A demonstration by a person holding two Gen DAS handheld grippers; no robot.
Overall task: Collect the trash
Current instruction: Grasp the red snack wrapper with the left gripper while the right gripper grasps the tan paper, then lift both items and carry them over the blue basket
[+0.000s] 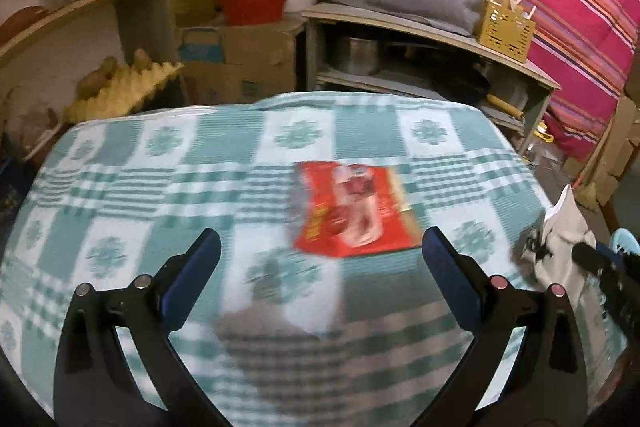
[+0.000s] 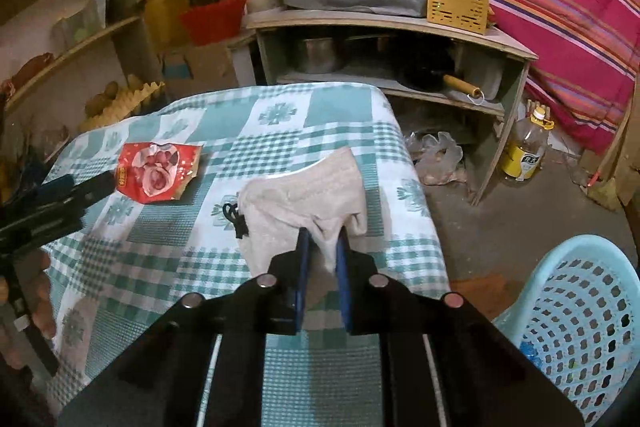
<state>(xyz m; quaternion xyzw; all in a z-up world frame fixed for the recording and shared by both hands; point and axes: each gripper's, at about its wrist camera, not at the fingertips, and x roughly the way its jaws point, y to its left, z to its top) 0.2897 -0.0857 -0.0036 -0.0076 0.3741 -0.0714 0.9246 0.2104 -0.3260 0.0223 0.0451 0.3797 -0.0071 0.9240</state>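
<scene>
Risk, left side: the left gripper stands wide apart and holds nothing. The red snack wrapper lies flat on the checked tablecloth, just ahead of the fingertips and nearer the right finger. A flat foil wrapper may slide under the pads instead of being pinched.

Risk, right side: the right gripper is clamped on an edge fold of the grey face mask. The grip is shallow, so the mask may slip out before reaching the blue basket, low to the right of this gripper. Its black ear loop dangles and may snag.
</scene>
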